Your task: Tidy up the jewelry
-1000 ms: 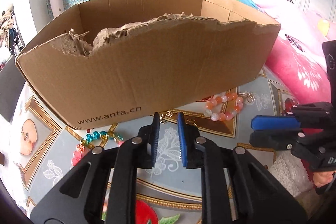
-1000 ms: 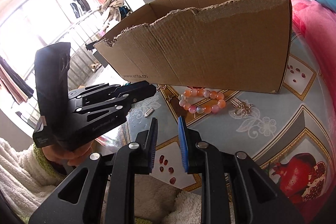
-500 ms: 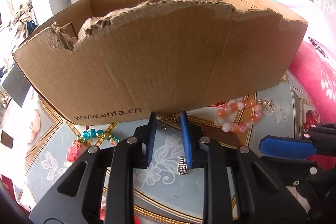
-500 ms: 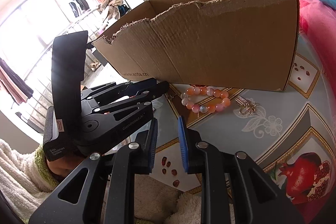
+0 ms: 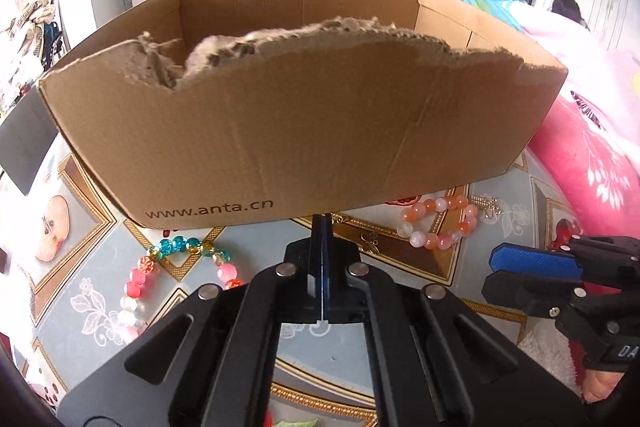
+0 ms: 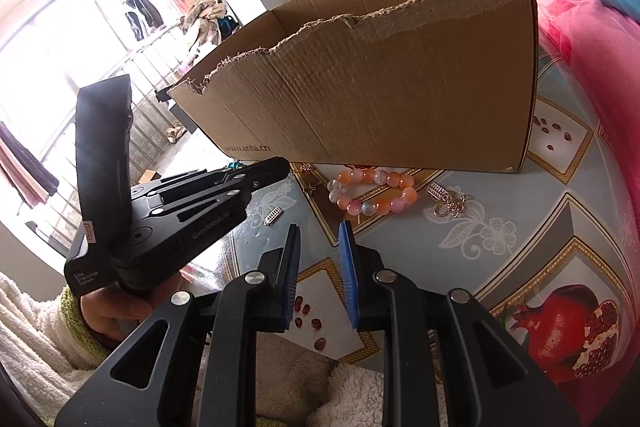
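Half a second ago the left gripper (image 5: 322,227) stood parted beside a small silver charm; its blue pads now press flat together with nothing seen between them. Beyond it the left view shows a brown cardboard box (image 5: 304,131) with a ragged torn rim, a bracelet (image 5: 438,223) of glossy orange and pink round beads, and a beaded string (image 5: 180,267) of teal, gold and pink on the patterned tablecloth (image 5: 400,267). From the right view, the right gripper (image 6: 320,255) stands slightly parted and empty; the ribbed silver charm (image 6: 274,216) lies loose on the cloth, and a silver chain (image 6: 448,201) lies near the bracelet.
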Demonstrator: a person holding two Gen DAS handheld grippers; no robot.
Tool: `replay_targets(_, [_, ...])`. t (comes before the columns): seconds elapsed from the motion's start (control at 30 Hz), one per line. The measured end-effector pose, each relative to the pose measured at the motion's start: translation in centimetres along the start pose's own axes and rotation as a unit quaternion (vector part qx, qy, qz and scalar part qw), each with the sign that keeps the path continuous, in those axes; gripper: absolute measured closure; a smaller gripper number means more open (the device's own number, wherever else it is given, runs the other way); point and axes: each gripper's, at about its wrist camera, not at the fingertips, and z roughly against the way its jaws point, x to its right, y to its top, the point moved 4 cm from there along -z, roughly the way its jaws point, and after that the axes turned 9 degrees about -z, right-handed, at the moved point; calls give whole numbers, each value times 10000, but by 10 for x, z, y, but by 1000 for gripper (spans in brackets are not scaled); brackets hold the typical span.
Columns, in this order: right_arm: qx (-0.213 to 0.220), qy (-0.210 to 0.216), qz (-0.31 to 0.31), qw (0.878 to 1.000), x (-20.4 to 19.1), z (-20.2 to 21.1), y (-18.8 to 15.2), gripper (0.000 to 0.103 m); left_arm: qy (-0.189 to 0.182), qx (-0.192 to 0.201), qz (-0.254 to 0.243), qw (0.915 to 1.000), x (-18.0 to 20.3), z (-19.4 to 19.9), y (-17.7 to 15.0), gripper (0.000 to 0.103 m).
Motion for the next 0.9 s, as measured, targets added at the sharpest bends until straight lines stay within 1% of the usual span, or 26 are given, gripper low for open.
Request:
replay_targets(0.2, [5, 9, 9, 10000, -4, 2, -2, 83, -237, 210, 125, 9994, -11, 29, -3, 103])
replay_targets(0.3, [-6, 14, 44, 10000, -6, 1, -3, 83, -375, 268, 156, 9988, -13, 37, -5, 103])
replay_targets(0.47, [-44, -1, 83, 10000, -8, 0, -1, 83, -590, 189, 149, 9980, -11, 44, -13, 103])
replay_targets(0.7, [-77, 3, 97, 9999, -8, -2, 0, 83, -854, 113, 5, 9963, 3, 54, -24, 103])
replay_targets(0.77, [-88, 4, 93, 9999, -8, -4, 0, 83, -832, 28, -111, 9965, 9, 52, -31, 103])
replay_targets(0.9, [-94, 1, 83, 9999, -7, -4, 1, 83, -637, -199, -442, 9968, 20, 40, -43, 103])
